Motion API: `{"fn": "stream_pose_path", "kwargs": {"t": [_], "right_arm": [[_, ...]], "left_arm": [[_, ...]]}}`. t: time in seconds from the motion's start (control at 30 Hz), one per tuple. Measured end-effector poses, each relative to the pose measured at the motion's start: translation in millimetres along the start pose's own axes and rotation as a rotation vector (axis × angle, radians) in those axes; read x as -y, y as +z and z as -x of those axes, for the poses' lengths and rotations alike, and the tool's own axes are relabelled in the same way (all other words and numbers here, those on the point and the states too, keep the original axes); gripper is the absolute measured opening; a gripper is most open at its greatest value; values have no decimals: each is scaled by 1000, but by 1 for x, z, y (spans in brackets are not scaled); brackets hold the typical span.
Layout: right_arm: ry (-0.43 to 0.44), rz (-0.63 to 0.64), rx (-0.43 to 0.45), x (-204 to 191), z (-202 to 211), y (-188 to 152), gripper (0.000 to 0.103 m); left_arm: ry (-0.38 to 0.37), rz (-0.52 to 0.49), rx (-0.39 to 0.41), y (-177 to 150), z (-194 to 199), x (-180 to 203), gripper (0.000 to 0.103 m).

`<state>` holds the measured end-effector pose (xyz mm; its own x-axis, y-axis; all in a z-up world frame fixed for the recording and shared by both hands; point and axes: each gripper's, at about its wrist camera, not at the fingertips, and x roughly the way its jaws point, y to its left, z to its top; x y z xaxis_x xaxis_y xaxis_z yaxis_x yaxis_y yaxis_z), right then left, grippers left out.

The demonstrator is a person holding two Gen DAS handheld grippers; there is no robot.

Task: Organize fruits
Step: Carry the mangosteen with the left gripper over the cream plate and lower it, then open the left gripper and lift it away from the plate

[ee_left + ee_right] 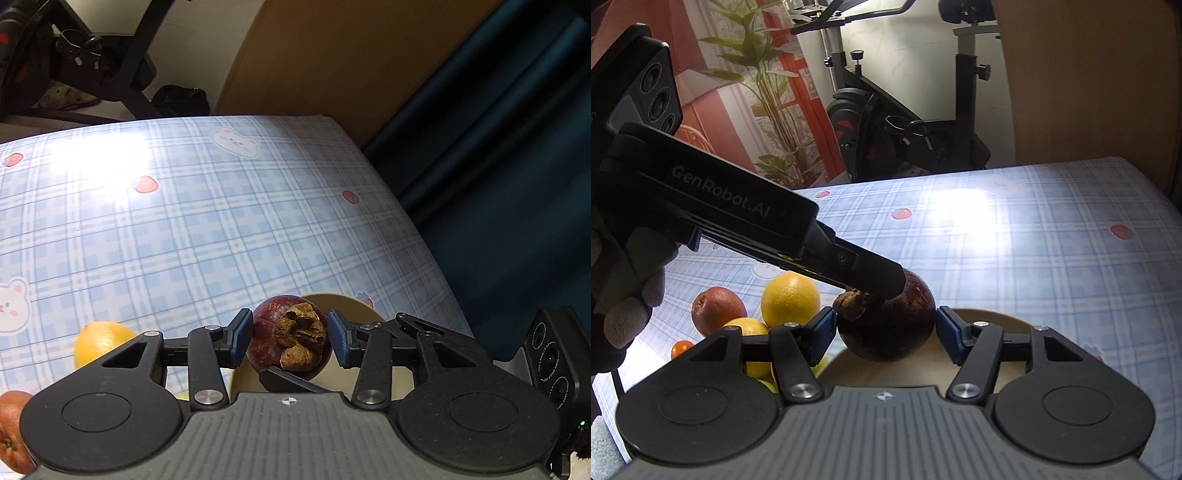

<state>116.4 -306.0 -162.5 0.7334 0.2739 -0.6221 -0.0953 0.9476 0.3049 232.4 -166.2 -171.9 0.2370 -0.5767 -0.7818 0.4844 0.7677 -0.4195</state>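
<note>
A dark purple mangosteen (pixel 273 314) with a dry brown calyx hangs just above a beige plate (pixel 354 306). My left gripper (pixel 290 341) is shut on it, one blue pad pressing each side. In the right wrist view the same mangosteen (pixel 894 328) sits between the blue pads of my right gripper (pixel 884 332), which also touch it on both sides. One finger (pixel 871 271) of the left gripper lies across its top. The plate (pixel 997 317) shows under the fruit.
A yellow citrus (pixel 790 295), a red apple (pixel 716 310), a second yellow fruit (pixel 748 326) and a small tangerine (pixel 681 347) lie left of the plate on the blue checked tablecloth (pixel 1034 240). A gloved hand (pixel 628 295) holds the left gripper. An exercise bike (pixel 886 122) stands beyond the table.
</note>
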Motion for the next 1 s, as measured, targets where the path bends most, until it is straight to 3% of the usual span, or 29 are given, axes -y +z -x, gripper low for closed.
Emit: {"fn": "stream_pose_path", "kwargs": {"t": [0.37, 0.8, 1.0], "right_arm": [[-17, -83, -6, 13, -2, -15, 62], [-33, -48, 11, 6, -7, -15, 62], [-46, -57, -33, 3, -10, -15, 68]], "left_arm": [[37, -33, -54, -10, -25, 11, 46], [52, -16, -47, -9, -28, 8, 47], [90, 2, -3, -12, -16, 8, 50]]}}
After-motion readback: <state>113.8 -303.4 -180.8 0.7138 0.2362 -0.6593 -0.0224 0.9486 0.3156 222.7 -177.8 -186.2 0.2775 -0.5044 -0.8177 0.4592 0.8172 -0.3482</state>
